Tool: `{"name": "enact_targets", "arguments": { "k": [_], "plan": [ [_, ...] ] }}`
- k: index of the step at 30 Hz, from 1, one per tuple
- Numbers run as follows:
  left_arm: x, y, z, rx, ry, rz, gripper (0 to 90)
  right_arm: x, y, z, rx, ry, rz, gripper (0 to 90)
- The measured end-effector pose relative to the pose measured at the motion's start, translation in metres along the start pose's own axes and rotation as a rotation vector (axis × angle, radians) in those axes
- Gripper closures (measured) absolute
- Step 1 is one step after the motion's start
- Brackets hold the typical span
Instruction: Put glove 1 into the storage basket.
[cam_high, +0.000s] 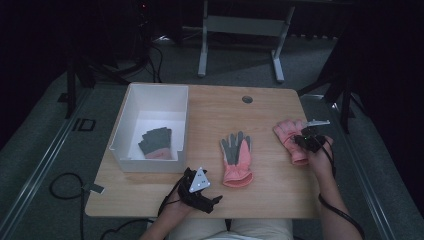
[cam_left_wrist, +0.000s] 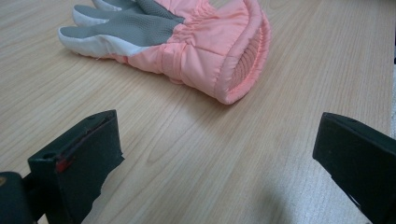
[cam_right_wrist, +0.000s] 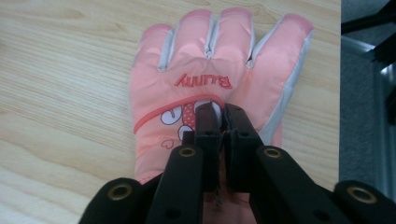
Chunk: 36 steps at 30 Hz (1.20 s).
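Near the table's right edge a pink glove lies back up, with "Bunny" lettering on it. My right gripper sits on its back, jaws pressed together and pinching the fabric. A second pink glove with a grey palm lies palm up in the middle of the table. Its ribbed cuff faces my left gripper. That gripper rests near the front edge, its jaws wide apart over bare wood.
A white open box stands at the table's left and holds a dark grey glove with a pink cuff. A round cable hole lies near the far edge. The wooden top ends just right of the right-hand glove.
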<state>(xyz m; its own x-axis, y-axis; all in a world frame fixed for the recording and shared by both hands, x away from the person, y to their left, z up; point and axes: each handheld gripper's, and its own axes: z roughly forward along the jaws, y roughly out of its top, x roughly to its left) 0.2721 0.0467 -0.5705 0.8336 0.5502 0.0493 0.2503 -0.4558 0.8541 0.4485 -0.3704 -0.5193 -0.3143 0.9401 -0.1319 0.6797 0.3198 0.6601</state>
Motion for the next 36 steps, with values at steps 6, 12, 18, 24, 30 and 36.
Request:
{"name": "enact_targets", "arguments": {
  "k": [6,12,18,24,30,36],
  "plan": [
    [0.0,0.0,-0.001,-0.006,0.003,-0.012,0.8,0.011,0.001,-0.031,-0.056,0.009,0.033,86.9],
    [0.0,0.0,-0.001,-0.009,0.002,-0.008,0.8,0.035,0.002,-0.077,-0.139,0.004,0.058,86.9],
    [0.001,-0.001,-0.001,-0.006,0.006,-0.005,0.8,0.054,-0.013,-0.096,-0.128,-0.014,0.115,87.2],
    [0.001,0.0,-0.001,-0.007,0.005,-0.002,0.8,0.072,-0.03,-0.099,-0.113,-0.024,0.175,87.3],
    [0.0,0.0,0.0,0.001,0.002,0.007,0.8,0.084,-0.039,-0.093,-0.092,-0.006,0.198,87.3],
    [0.0,0.0,0.0,0.001,0.003,0.008,0.8,0.09,-0.044,-0.072,-0.062,-0.014,0.203,87.3]
  ]
}}
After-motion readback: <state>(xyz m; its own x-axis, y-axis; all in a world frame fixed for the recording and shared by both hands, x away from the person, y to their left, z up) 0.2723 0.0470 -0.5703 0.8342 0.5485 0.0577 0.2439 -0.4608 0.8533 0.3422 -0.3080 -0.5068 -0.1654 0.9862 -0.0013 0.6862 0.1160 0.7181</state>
